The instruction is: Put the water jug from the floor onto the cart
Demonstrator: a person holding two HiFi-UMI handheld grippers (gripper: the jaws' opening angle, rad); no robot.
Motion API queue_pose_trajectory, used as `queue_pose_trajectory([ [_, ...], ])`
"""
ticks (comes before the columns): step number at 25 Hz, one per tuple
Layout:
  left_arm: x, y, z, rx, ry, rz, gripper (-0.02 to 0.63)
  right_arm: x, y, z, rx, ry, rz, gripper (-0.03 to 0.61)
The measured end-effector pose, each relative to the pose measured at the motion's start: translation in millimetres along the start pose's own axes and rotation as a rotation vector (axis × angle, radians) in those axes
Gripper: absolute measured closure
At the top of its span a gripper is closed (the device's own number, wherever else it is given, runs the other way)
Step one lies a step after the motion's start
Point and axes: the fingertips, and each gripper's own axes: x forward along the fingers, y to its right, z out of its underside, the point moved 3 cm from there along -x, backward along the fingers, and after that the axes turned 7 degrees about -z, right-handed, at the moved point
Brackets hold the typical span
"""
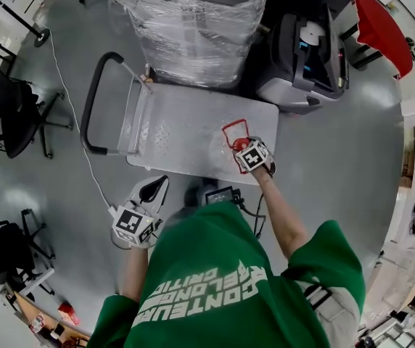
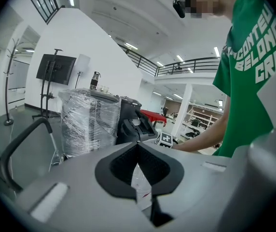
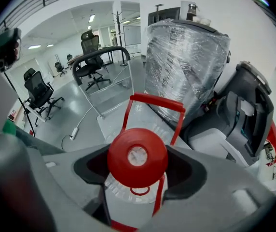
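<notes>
Water jug [image 3: 137,178] is clamped in my right gripper [image 3: 138,169]: the jaws press on either side of its neck, just under the red cap [image 3: 137,156], and the red carry handle [image 3: 155,103] stands up beyond the cap. In the head view the water jug [image 1: 231,131] hangs over the near right part of the cart [image 1: 186,125], close to that near edge, with the right gripper [image 1: 241,145] just behind it. I cannot tell whether the base touches the deck or is a little above it.

My left gripper [image 1: 157,188] is off to the near left, over the grey floor [image 1: 70,187] just beside the cart's near edge. Its jaws are closed tip to tip and hold nothing, as the left gripper view [image 2: 138,149] shows.

The cart's black push handle [image 1: 89,101] is at the left end. A film-wrapped stack [image 1: 193,27] stands at the far side of the cart, with a black and grey machine [image 1: 305,56] to its right. A white cable [image 1: 68,100] trails across the floor on the left.
</notes>
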Motion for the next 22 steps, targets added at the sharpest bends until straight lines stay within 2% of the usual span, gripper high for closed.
queue_pose_trajectory([
  [5,10,2,-2,-0.016,-0.001,-0.019,0.604,28,9,-4,-0.066,-0.043,-0.026,0.279],
  [8,14,3,-2,-0.024,-0.011,-0.025,0.604,42,15,2,-0.064,-0.110,-0.032,0.279],
  [17,22,2,-6,-0.056,-0.035,-0.063,0.604,93,32,11,-0.114,-0.221,-0.044,0.279],
  [22,22,-1,-2,-0.066,-0.049,-0.081,0.604,119,36,14,-0.116,-0.247,-0.062,0.279],
])
